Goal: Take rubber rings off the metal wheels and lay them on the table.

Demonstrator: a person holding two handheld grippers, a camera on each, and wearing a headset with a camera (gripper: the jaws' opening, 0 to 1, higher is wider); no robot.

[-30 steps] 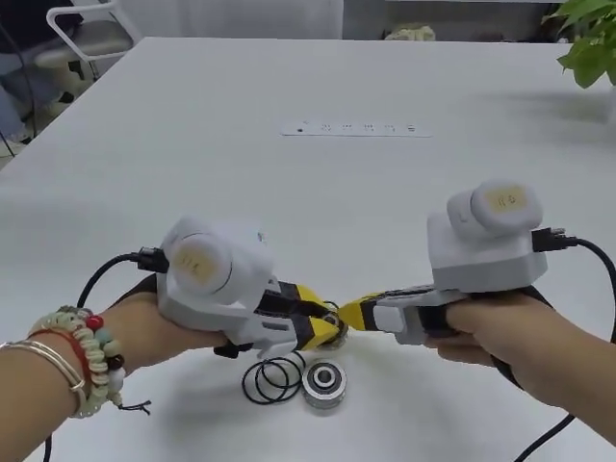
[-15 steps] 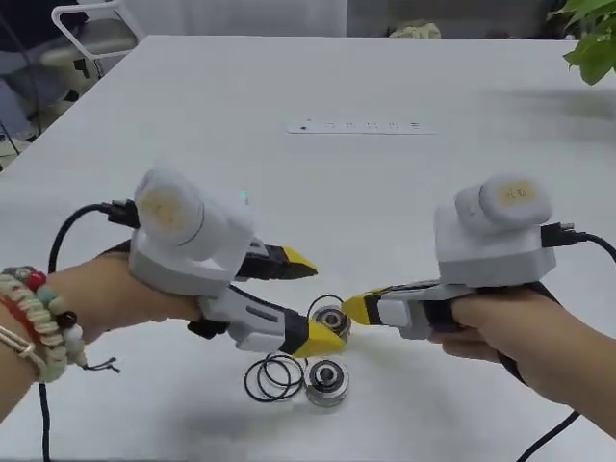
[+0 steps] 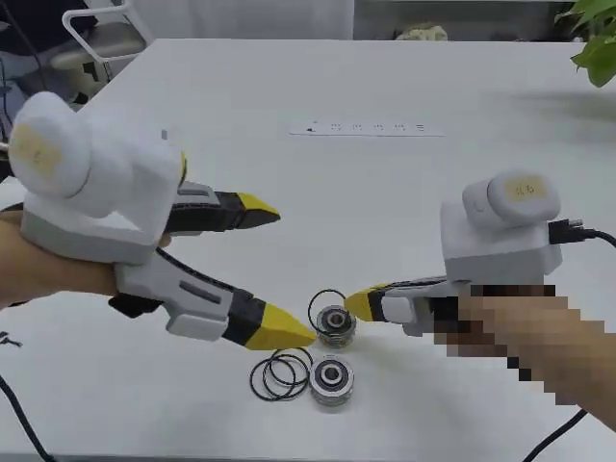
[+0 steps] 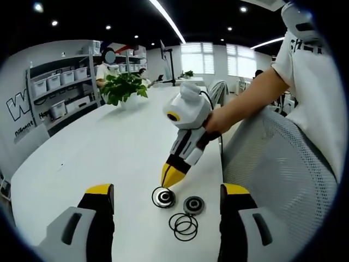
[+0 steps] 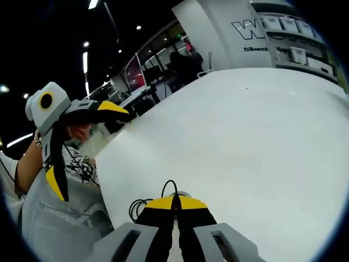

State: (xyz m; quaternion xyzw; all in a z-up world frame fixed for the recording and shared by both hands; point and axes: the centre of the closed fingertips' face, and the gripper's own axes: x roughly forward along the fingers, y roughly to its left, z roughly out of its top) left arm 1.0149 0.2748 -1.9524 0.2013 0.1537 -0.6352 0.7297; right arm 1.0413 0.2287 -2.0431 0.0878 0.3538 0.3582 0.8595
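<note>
From where I stand, the right gripper (image 3: 358,305) has its jaws pressed together at the farther metal wheel (image 3: 334,323). A thin rubber ring (image 3: 325,300) rises as a loop from between the tips, so I judge it is pinched there and partly lifted off the rim. The left gripper (image 3: 274,271) hangs just beside the same wheel with its jaws wide apart and holds nothing. To do this step well, I think the left one should come down and keep the wheel firm, so that it does not climb together with the ring. Then the right one can pull up and sideways, slowly, because such thin rubber may slip out or snap back. A second wheel (image 3: 331,377) lies nearer to the person, and just beside it are the loose rings (image 3: 277,375), overlapping. No tray or box keeps them: they lie directly on the white table (image 3: 433,212)
</note>
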